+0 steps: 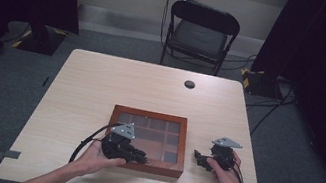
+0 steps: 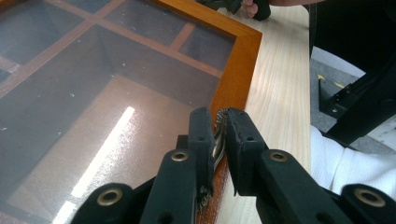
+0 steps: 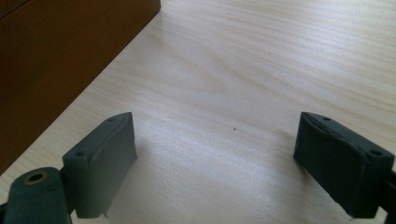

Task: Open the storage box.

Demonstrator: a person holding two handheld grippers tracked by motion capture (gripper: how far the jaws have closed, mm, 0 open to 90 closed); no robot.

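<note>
The left gripper (image 2: 219, 135) view showed its jaws pinching a small metal clasp (image 2: 218, 140) at the box (image 1: 147, 141) front edge, a detail too small in the high view. The box lay closed on the table (image 1: 102, 81), its glass lid over empty compartments. The right gripper (image 3: 215, 163) rested beside it, jaws spread.

Reddish-brown wooden box (image 1: 148, 141), dark glass lid, pale woodgrain table (image 1: 101, 85), black tongs (image 2: 219, 135)
</note>
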